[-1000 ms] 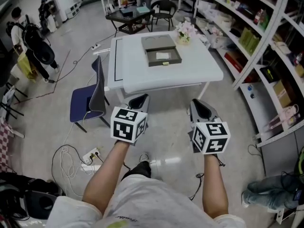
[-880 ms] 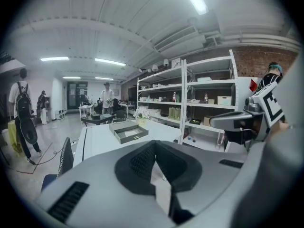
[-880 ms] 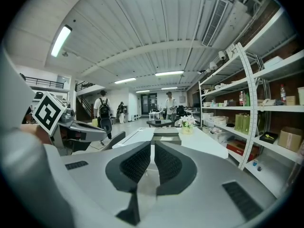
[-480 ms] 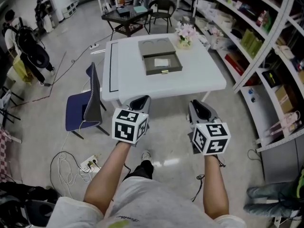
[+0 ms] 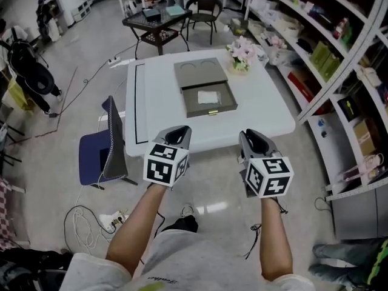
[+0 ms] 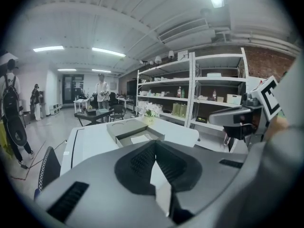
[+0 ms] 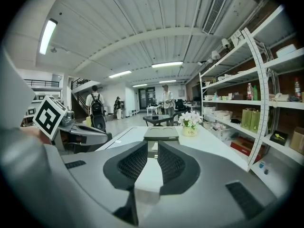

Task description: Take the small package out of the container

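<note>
In the head view, a white square counter (image 5: 267,105) fills the upper middle of the frame. A flat grey-brown rectangular container (image 5: 224,109) lies on it, just above centre. Its lid (image 5: 200,72) is folded back flat towards the top of the frame. The small white package (image 5: 208,97) lies inside the open tray and nothing touches it. A small pot of pale pink and white flowers (image 5: 241,48) stands on the counter to the upper right of the container.

Both hand-held grippers are below the counter's near edge, in the middle of the frame, well apart from the container. The left hand-held gripper (image 5: 177,130) is at centre left. In its own view its jaws meet at the tips, with nothing between them. The container (image 6: 124,128) and package (image 6: 140,138) show above the jaws there. The right hand-held gripper (image 5: 251,134) is at centre right. Its jaws are opening and a narrow gap shows between them. Nothing is in that gap, and the container (image 7: 161,133) sits far beyond it.

A dark blue chair (image 5: 97,159) stands at the left beside the counter. White metal shelves (image 5: 339,59) run down the right edge of the frame. A white power strip with a coiled cable (image 5: 109,220) lies on the floor at lower left.
</note>
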Tool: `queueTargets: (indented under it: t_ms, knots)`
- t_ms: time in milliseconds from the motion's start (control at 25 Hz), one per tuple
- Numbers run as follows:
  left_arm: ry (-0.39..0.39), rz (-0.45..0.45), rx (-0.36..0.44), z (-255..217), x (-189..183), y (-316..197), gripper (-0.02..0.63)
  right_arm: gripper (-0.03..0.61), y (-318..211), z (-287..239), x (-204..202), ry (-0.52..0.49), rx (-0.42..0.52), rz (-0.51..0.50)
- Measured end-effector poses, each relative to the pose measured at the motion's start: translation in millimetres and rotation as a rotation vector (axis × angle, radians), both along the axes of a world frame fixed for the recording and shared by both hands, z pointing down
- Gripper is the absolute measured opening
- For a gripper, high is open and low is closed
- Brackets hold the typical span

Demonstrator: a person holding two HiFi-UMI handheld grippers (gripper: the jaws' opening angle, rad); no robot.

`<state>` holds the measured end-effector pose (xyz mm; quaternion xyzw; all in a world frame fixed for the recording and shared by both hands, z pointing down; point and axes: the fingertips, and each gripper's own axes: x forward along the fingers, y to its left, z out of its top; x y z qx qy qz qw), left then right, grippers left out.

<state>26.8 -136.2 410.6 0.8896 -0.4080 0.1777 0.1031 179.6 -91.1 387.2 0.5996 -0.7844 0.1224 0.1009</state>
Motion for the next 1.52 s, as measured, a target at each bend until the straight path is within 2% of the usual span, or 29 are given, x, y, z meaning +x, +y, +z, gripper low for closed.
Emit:
queueTargets:
  t_ms: [360,760,1320,1520]
  knots:
    - [0.003,0.021,-0.030,9,-9,-76,0.005,0.087,-76,4,-6,0.008,-0.045,0.016]
    - [0.022,0.028,-0.045,20,-23,-129,0.005,0.117,-135,27,-15,0.012,-0.156,0.015]
    - [0.005,-0.014,-0.052,44,-35,-199,0.005,0.149,-221,81,-11,-0.028,-0.353,-0.039]
    - [-0.008,-0.019,-0.074,60,-31,-227,0.005,0.157,-251,106,-10,-0.041,-0.453,-0.063]
